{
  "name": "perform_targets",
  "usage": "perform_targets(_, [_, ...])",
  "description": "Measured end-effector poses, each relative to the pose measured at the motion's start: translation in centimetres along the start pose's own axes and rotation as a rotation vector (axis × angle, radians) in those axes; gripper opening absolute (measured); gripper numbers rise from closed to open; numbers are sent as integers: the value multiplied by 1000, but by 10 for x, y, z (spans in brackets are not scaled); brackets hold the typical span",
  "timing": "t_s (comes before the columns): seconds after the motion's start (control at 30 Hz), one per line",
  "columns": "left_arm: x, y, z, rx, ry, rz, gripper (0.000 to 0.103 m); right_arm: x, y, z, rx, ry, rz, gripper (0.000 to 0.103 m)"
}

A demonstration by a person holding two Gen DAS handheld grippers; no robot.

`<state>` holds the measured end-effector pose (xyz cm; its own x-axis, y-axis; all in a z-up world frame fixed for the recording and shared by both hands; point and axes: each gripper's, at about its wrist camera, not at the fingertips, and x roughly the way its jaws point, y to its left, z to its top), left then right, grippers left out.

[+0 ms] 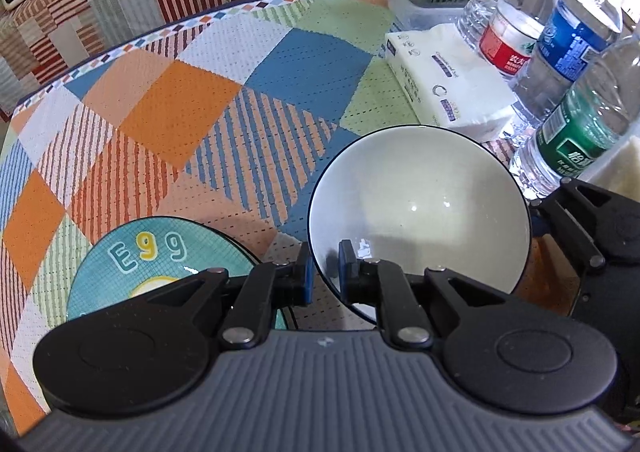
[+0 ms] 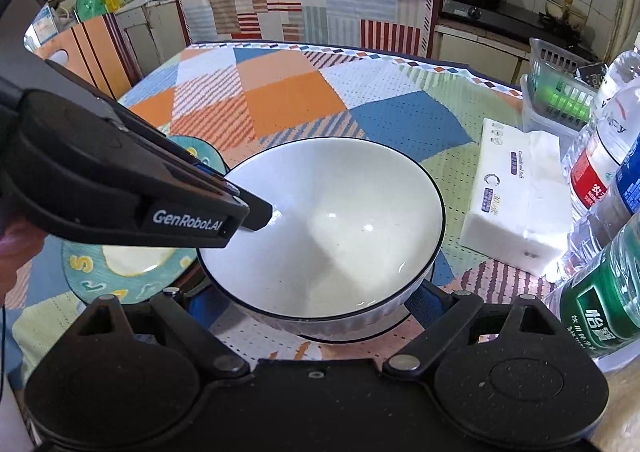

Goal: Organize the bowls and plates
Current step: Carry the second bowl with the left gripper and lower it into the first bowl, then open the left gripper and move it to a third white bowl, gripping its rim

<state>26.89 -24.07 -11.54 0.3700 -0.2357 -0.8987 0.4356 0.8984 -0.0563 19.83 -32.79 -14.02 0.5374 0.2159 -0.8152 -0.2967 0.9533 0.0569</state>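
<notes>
Gleaming white inside with a thin dark rim, the bowl [image 1: 420,211] is pinched at its near edge by the left gripper [image 1: 325,270], one pad inside, one outside. From the right wrist view, the right gripper [image 2: 316,302] stands wide around the bowl's ribbed base; contact is unclear. A teal plate [image 1: 160,260] lies at nine o'clock on the patterned table [image 1: 180,111].

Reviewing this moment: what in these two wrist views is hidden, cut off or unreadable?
- Right gripper fingertips: right wrist view, hidden behind the white dark-rimmed ceramic bowl; grip unclear.
- What lies under that bowl: only a thin dark-edged rim shows; bowl or plate, cannot tell.
- Teal patterned plate: left wrist view, near half covered by the left gripper; picture unreadable.
- Green-labelled water bottle: right wrist view, cut off by the frame edge.
</notes>
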Motion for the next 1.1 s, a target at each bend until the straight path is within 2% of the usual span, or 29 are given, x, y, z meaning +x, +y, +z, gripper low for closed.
perform_targets(0.2, [10, -3, -5, 1, -7, 31, 11, 8, 3, -1, -52, 25, -40, 94])
perform_targets(0.3, [10, -5, -8, 26, -40, 65, 16, 10, 9, -3, -85, 24, -71, 96])
perform_targets(0.43, [-3, -5, -8, 17, -61, 51, 22, 11, 12, -4, -96, 45, -140, 97])
perform_targets(0.5, [-12, -3, -8, 11, -41, 42, 22, 5, 11, -5, -89, 53, -123, 96])
perform_targets(0.53, [-17, -3, -9, 19, -35, 44, 25, 0, 11, -6, -80, 48, -112, 96])
perform_targets(0.73, [-58, -2, -25, 88, -3, 23, 27, -37, 16, -13, -51, 1, -71, 96])
perform_targets(1.0, [-119, -6, -55, 205, 22, 31, 34, -96, 42, -21, -116, -29, -66, 96])
perform_targets(1.1, [-140, -5, -66, 217, 46, -11, 37, -119, 51, -24, -127, -30, -66, 96])
